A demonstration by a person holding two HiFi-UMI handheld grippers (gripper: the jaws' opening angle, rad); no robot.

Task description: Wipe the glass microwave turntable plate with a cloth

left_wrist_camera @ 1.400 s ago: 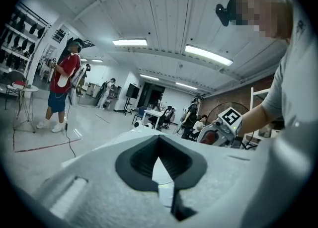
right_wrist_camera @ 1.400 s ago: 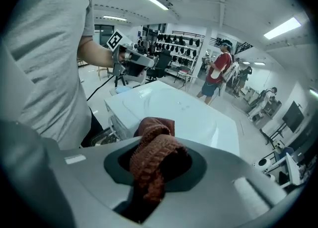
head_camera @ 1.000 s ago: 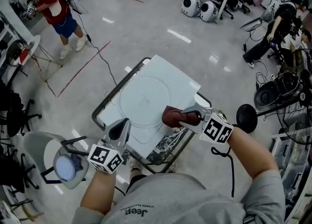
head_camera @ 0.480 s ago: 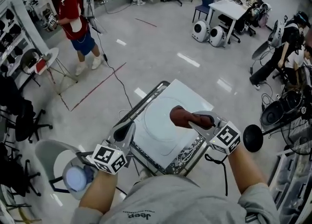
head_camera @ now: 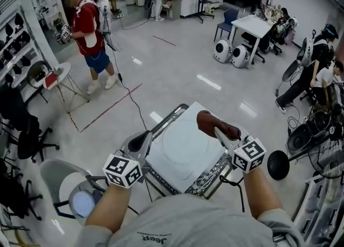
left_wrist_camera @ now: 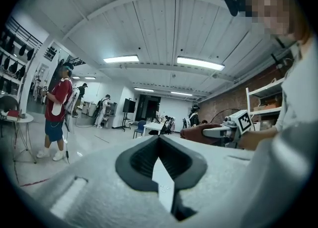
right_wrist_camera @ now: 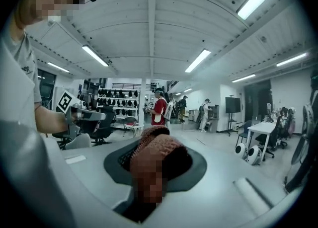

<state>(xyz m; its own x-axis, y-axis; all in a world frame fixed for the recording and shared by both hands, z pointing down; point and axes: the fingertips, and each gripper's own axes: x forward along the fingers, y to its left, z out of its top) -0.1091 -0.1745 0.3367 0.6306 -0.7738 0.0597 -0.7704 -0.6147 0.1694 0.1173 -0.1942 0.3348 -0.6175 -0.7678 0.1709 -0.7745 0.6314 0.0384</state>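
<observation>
The clear glass turntable plate (head_camera: 180,142) lies flat on a white board (head_camera: 208,157) on a small metal-framed table (head_camera: 162,122). My right gripper (head_camera: 210,123) is shut on a bunched reddish-brown cloth (head_camera: 207,120), held above the board's far right side. In the right gripper view the cloth (right_wrist_camera: 160,151) fills the jaws of the right gripper (right_wrist_camera: 156,147). My left gripper (head_camera: 141,141) hovers by the table's near left edge, jaws together and holding nothing. The left gripper view looks level across the room, past the left gripper (left_wrist_camera: 159,140) to the cloth (left_wrist_camera: 198,133).
A grey chair (head_camera: 56,178) stands at the lower left and a black round stool (head_camera: 278,164) at the right. A person in a red shirt (head_camera: 87,28) stands far left. A white table (head_camera: 257,25) and two round white robots (head_camera: 230,52) are beyond, with cables on the floor.
The head view has tilted up to take in more of the room. My right gripper has carried the cloth from the plate's near right rim toward the board's far right side. The left gripper stays near left.
</observation>
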